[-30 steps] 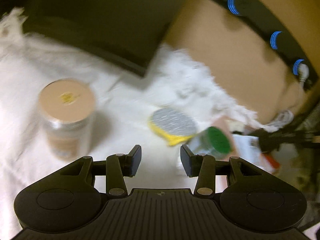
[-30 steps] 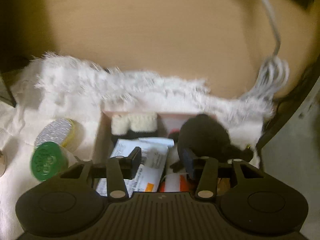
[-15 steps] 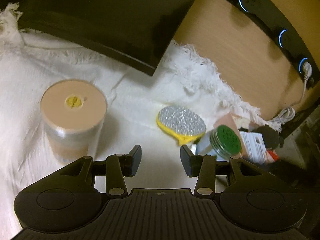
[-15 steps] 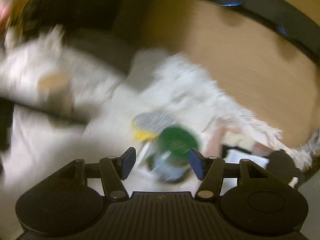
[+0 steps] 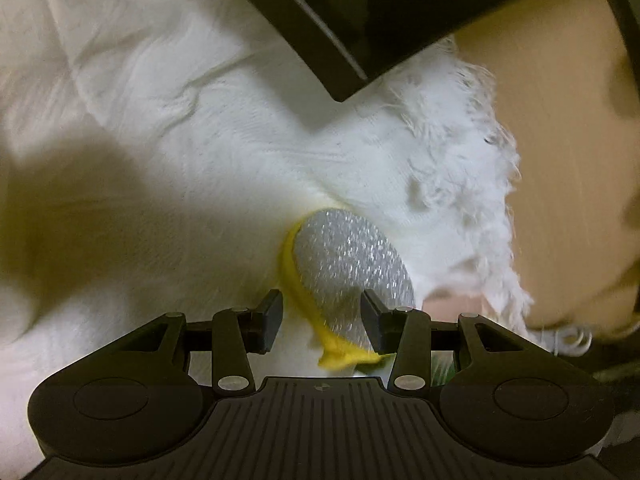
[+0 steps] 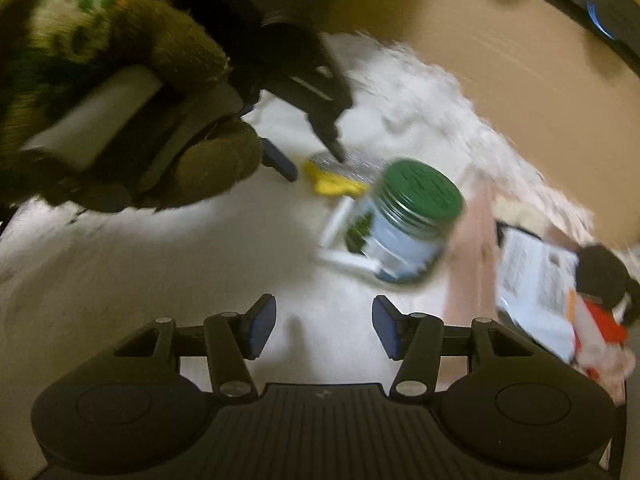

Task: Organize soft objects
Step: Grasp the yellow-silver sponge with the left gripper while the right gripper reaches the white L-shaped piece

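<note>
Your left gripper (image 5: 320, 316) jaws apart, straddling the yellow-edged scrub pad (image 5: 352, 264) on the white towel (image 5: 180, 152), your right gripper (image 6: 323, 326) jaws apart and empty, green-lidded jar (image 6: 408, 220) just right of the pad.

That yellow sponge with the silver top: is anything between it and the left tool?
Nothing visible. The left tool is open and the sponge lies right between its fingers on the white cloth. The green-lidded jar stands off to the sponge's right, not in the way.
</note>
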{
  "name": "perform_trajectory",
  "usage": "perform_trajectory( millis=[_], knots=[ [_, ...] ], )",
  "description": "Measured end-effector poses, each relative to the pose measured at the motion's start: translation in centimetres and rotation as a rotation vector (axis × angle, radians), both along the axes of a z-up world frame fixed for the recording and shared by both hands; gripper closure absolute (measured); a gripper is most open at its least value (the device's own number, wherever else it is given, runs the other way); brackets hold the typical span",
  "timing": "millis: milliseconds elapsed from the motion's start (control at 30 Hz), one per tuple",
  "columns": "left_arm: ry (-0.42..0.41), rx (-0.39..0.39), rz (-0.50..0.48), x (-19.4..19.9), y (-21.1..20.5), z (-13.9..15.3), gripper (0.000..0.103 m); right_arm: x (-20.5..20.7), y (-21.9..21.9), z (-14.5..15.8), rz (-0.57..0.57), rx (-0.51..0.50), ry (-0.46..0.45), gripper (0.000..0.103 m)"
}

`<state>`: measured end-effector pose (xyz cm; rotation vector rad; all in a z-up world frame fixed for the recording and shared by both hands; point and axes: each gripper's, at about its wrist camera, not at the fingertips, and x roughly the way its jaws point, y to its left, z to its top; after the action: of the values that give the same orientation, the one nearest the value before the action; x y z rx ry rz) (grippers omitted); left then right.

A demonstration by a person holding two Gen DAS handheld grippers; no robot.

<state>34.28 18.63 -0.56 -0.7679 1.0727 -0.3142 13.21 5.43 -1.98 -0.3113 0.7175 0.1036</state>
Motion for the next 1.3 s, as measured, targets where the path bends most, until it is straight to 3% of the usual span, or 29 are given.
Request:
perform_trajectory(
  millis=[167,200,267,467,533,633,733,833,900,1033,1167,1233,1300],
  knots=[
    [-0.069,0.018,-0.030,1.3,-1.7,0.2,0.059,0.2,0.7,-1.5,-0.034,-0.111,-0.057,0.050],
    [-0.058,0.010,-0.042,1.6,-1.9,0.2,0.068,0.4,1.2,-1.7,-0.023,-0.150,-0.067,0.053],
    [-0.028,-0.013,-0.071,2.2,-2.1,0.0,0.071,0.8,2.3,-2.4,0.012,-0.233,-0.088,0.062],
    [-0.092,-0.002,-0.142,1.1,-0.8,2.1,0.085,1.3,5.0,-4.8,0.201,-0.602,-0.198,0.063],
    [-0.101,-0.012,-0.161,0.4,-0.3,2.7,0.086,1.3,5.1,-5.6,0.256,-0.692,-0.201,0.067],
    [-0.136,-0.002,-0.176,-1.0,0.3,3.7,0.086,1.5,4.9,-6.3,0.307,-0.764,-0.176,0.082],
    [-0.182,0.026,-0.195,-2.4,0.6,4.8,0.086,1.5,4.9,-6.8,0.315,-0.798,-0.174,0.086],
    [-0.245,0.104,-0.215,-4.1,0.7,6.1,0.086,1.7,4.9,-6.3,0.307,-0.773,-0.152,0.090],
    [-0.268,0.134,-0.223,-5.4,1.3,6.7,0.086,2.3,4.7,-5.1,0.270,-0.677,-0.090,0.097],
    [-0.296,0.192,-0.230,-8.4,2.8,7.8,0.086,2.4,3.1,-1.6,0.165,-0.353,0.034,0.098],
    [-0.317,0.230,-0.239,-11.1,4.0,8.2,0.086,1.5,0.0,1.3,0.074,-0.018,0.056,0.095],
    [-0.329,0.287,-0.237,-12.2,4.3,8.0,0.086,1.8,-1.3,2.0,0.012,0.081,0.046,0.085],
    [-0.317,0.311,-0.238,-12.9,4.5,7.5,0.086,2.9,-2.1,2.1,-0.029,0.145,0.052,0.085]
  ],
)
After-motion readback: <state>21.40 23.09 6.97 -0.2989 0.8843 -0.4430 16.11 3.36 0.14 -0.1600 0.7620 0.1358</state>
